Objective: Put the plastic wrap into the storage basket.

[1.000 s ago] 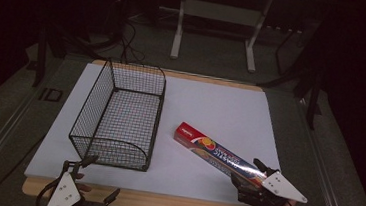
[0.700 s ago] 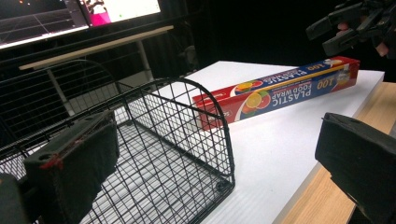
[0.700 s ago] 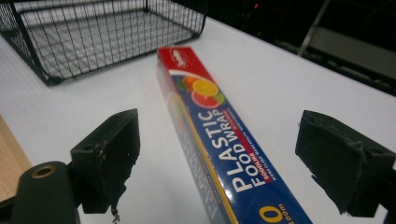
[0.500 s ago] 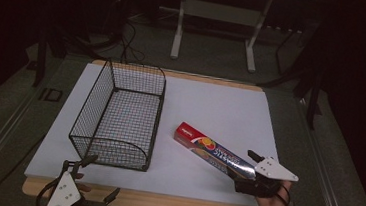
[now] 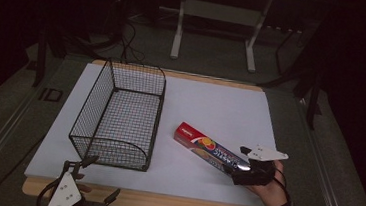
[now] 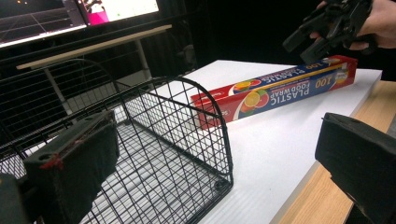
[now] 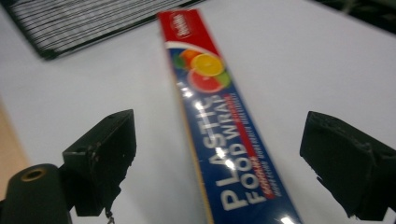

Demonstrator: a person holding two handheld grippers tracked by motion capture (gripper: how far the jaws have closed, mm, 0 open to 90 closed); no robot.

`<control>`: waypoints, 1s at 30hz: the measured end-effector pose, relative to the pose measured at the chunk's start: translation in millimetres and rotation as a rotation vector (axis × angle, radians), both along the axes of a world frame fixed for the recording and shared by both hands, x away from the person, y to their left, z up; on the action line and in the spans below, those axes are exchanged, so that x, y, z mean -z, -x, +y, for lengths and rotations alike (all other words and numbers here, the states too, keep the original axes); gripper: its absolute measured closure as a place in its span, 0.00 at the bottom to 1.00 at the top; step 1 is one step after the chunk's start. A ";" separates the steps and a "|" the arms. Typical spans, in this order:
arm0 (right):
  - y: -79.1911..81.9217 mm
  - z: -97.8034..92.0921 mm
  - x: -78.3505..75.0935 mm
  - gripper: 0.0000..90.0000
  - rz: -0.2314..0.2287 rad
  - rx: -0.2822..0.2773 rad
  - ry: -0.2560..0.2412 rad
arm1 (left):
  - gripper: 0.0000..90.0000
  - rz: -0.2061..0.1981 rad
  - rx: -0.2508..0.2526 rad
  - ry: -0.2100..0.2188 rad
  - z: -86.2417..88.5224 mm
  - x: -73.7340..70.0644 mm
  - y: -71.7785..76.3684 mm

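**Right gripper straddling near end of food wrap box; grasp not yet made**

Nearest the person, the left gripper is sitting at the wooden front edge of the table, its jaws standing wide apart and holding nothing. It is pointing toward the rounded near end of the wire basket.

At the front right, the right gripper is hovering over the near end of the plastic food wrap box. In the right gripper view its jaws are spread well apart, one on each long side of the box, with neither pad touching the card.

Judgement on the step in hand: this is looking like an approach to a grasp. To do it well, the gripper should be lowering squarely until both pads are facing the long side walls, then closing across the narrow width. The box is long, so a grip at the very end is likely to let the far end droop or swing; closing farther toward the middle would be steadier.

Materials: the box is a slim rectangular carton, glossy, red and blue with printed citrus slices, lying flat on the smooth white board just right of the basket and apart from it. The basket is an open black wire grid, empty, with thin rigid walls.
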State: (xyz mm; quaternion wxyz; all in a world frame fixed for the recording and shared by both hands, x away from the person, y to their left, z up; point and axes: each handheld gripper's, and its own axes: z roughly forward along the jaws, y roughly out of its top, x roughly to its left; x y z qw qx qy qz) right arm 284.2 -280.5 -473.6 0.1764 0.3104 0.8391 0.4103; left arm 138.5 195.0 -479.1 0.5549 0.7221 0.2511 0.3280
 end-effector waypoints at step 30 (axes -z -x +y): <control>-56.2 29.6 14.3 0.17 0.277 -0.130 0.344 | 0.00 0.012 0.013 -0.001 -0.6 0.8 -0.9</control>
